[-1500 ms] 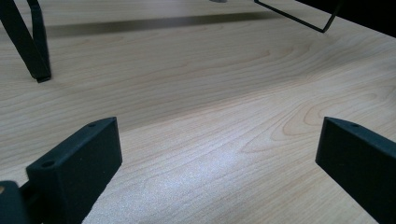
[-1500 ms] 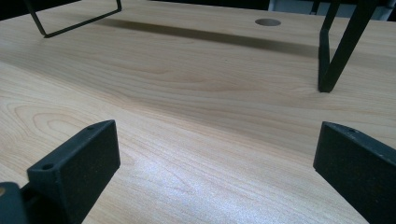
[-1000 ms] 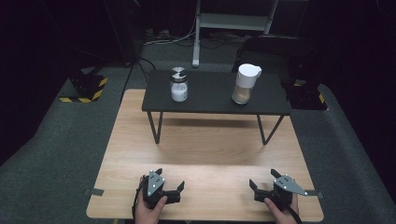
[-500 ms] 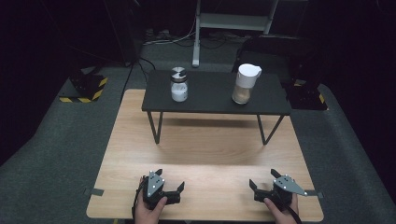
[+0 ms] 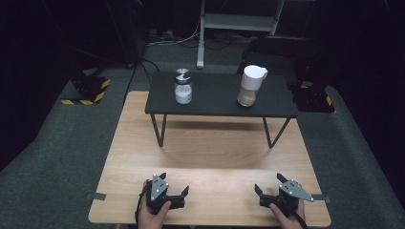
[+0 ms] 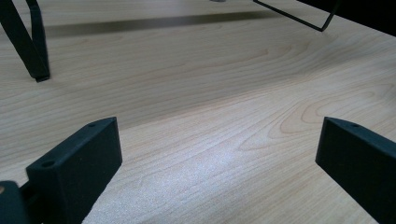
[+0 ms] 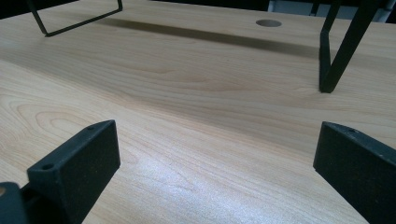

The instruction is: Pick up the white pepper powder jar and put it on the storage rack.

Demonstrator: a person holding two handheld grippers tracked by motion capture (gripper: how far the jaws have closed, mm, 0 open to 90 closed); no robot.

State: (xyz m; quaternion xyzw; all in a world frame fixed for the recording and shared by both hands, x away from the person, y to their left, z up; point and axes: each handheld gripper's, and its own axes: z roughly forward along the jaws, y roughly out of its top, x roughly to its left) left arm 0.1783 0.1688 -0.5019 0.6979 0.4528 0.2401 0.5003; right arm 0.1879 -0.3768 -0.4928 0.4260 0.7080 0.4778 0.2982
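On the wooden table stands a low black shelf. A glass jar with a silver lid and white contents sits on its left part. A white-lidded container with brownish contents sits on its right part. My left gripper rests near the table's front edge, left of centre, open, with nothing between its fingers. My right gripper rests at the front right, also open and holding nothing. In the left gripper view the left gripper has bare wood between its jaws, as does the right gripper in the right gripper view.
The shelf's thin black legs stand on the wood ahead of both grippers. A round hole is cut in the tabletop beyond the shelf. Yellow-black striped bases and a metal stand sit on the dark floor.
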